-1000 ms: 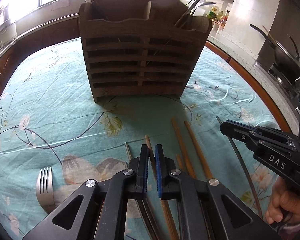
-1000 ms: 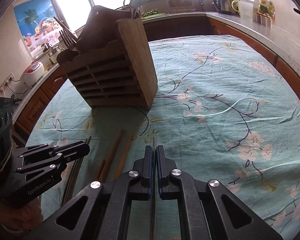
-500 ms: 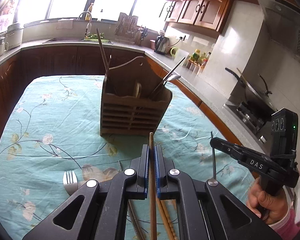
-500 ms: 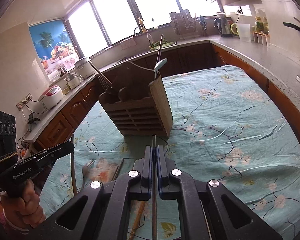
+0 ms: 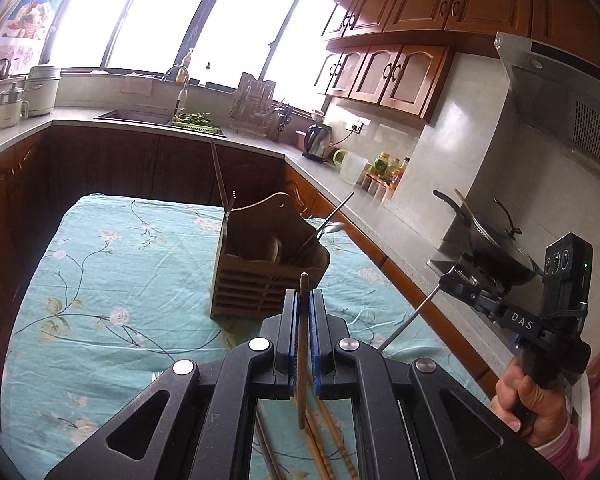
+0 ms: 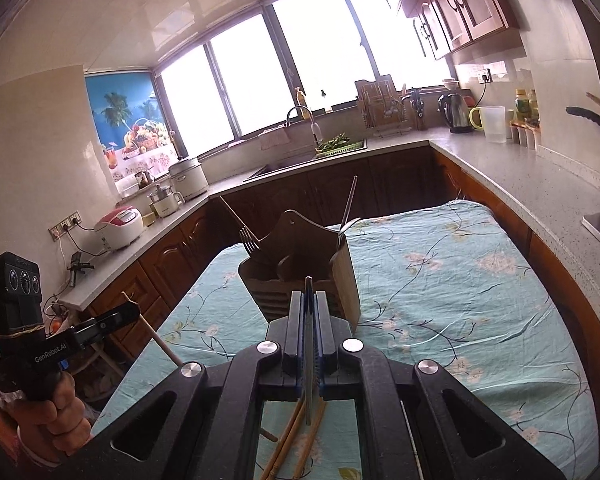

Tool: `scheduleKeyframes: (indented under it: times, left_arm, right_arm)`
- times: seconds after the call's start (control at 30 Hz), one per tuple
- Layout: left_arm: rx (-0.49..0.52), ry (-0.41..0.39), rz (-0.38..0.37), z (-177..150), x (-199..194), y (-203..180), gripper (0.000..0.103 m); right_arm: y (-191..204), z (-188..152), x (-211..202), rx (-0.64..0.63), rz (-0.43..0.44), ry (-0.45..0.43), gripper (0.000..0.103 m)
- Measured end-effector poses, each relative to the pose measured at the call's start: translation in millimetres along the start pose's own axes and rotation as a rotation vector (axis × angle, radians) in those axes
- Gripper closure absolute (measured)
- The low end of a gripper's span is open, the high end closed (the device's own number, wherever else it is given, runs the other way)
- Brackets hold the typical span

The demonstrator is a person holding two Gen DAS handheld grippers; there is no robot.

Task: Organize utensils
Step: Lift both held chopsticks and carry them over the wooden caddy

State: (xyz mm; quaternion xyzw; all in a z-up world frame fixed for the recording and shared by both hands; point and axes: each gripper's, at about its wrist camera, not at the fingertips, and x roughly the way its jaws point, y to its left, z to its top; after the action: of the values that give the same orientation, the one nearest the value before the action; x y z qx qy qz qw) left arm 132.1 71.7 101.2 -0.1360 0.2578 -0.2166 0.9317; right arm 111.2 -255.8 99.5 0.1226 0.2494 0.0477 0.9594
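Wooden holder (image 5: pixel 268 276) on the table is already storing several utensils, while the left gripper (image 5: pixel 303 360) is clamping one wooden chopstick (image 5: pixel 302 344) and the right gripper (image 6: pixel 309 360) one metal chopstick (image 6: pixel 309 344), with more chopsticks (image 5: pixel 320 440) awaiting below.

Home kitchen: wooden cabinets (image 5: pixel 396 72), sink (image 6: pixel 300 164), kettle (image 6: pixel 454 114), wok (image 5: pixel 496 248)

"DAS" on right gripper (image 5: pixel 454 280), "GenRobot.AI" on left gripper (image 6: pixel 134 309)
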Motion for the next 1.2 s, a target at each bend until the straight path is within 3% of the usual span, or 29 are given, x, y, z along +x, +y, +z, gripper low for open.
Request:
scheduleKeyframes:
  times: [0.53, 0.9, 1.2]
  left_arm:
    - [0.01, -0.066, 0.026, 17.9, 5.3, 4.0, 0.1]
    - [0.038, -0.189, 0.039, 55.5, 9.2, 9.7, 0.1]
    - [0.035, -0.287, 0.063, 92.5, 39.3, 25.7, 0.1]
  right_arm:
    - [3.5, 30.3, 2.7, -0.013, 0.005, -0.072, 0.099]
    - [3.9, 72.0, 14.3, -0.02, 0.0, -0.163, 0.099]
    - [-1.5, 113.9, 41.7, -0.006, -0.018, -0.229, 0.099]
